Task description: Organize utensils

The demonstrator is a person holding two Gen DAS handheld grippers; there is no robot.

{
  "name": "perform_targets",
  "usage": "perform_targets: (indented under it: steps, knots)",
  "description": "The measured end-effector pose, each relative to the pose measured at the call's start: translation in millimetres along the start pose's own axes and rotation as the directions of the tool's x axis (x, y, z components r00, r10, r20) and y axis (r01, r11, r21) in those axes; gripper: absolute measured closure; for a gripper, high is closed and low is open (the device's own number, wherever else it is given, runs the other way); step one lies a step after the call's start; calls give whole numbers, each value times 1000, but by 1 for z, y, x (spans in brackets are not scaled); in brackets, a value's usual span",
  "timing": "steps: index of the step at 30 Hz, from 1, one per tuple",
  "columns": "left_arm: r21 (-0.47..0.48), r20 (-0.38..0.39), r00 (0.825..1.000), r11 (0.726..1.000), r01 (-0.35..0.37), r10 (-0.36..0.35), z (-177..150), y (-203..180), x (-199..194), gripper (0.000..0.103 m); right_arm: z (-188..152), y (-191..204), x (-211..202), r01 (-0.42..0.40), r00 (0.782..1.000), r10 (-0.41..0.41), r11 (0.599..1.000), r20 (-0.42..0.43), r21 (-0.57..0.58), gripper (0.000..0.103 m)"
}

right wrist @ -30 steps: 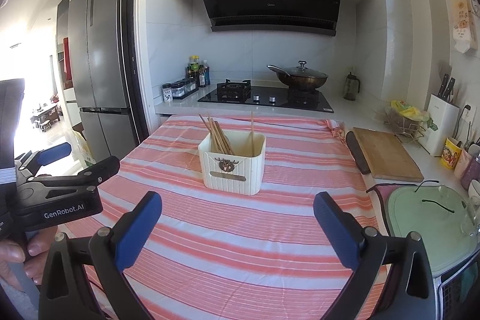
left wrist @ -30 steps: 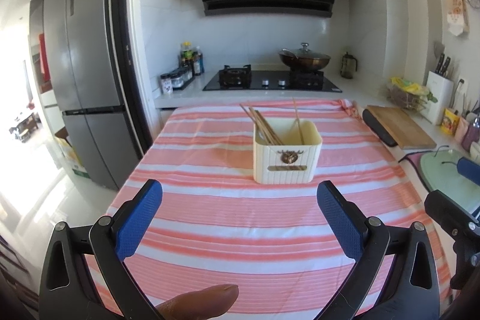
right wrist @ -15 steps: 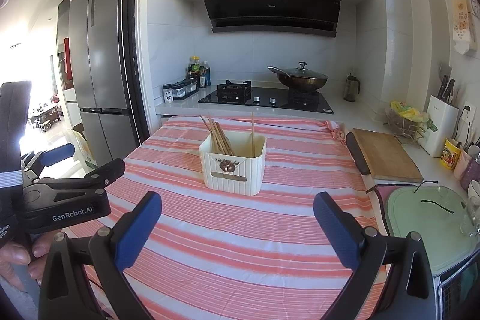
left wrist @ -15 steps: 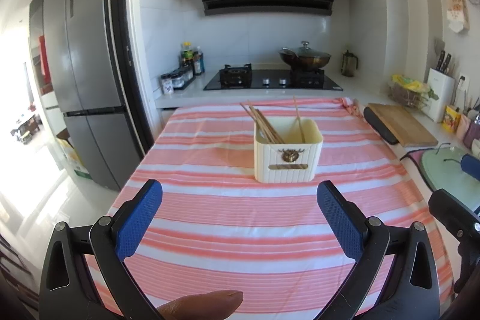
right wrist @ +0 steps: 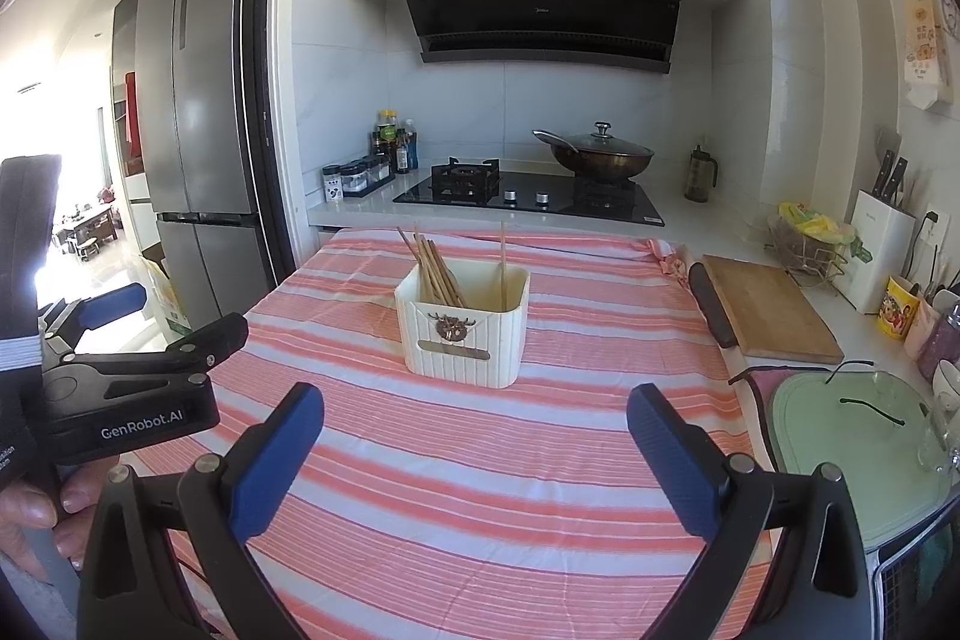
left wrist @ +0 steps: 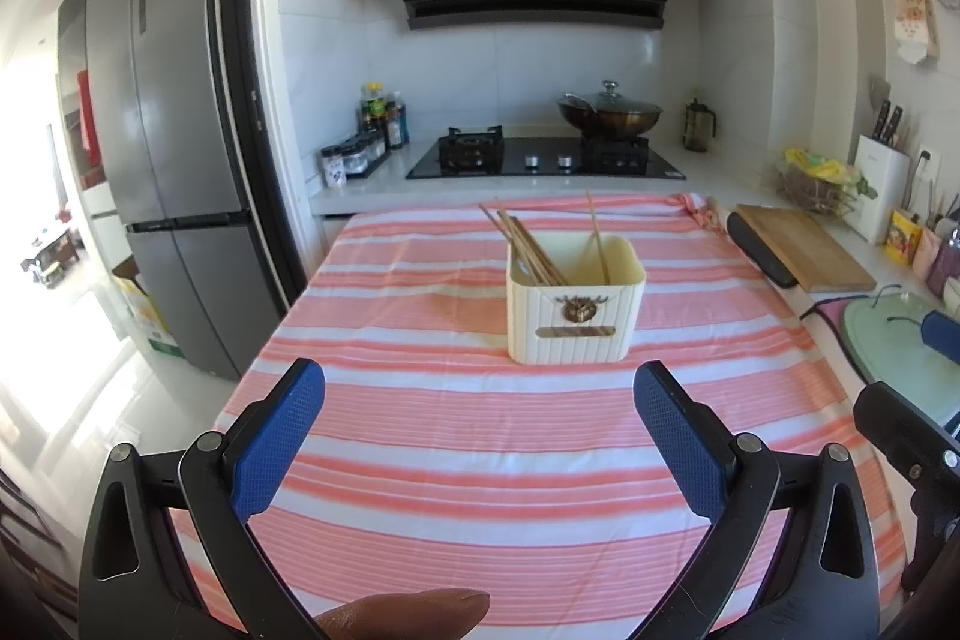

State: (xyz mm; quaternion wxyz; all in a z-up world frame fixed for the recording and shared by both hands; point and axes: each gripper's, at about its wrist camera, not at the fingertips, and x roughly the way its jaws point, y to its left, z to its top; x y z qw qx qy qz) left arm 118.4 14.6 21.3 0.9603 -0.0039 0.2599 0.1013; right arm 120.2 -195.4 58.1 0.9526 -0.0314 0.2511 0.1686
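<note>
Here both hand-held grippers, left [left wrist: 479, 400] and right [right wrist: 474, 421], gape wide (nothing held).

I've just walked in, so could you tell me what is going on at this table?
A person holds a two-finger gripper in each hand above a striped tablecloth. Both the left gripper and the right gripper are open and hold nothing. Ahead of them stands a cream utensil holder with a bunch of chopsticks at one side and a single one apart.
</note>
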Motion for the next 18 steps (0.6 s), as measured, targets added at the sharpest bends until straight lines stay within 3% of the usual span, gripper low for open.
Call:
perform_targets:
  steps: [18]
  knots:
    - [12, 23, 1000, 1000, -6, 6, -5, 2, 2, 0, 0, 0, 9, 16, 1000, -15, 1000, -11, 15, 0]
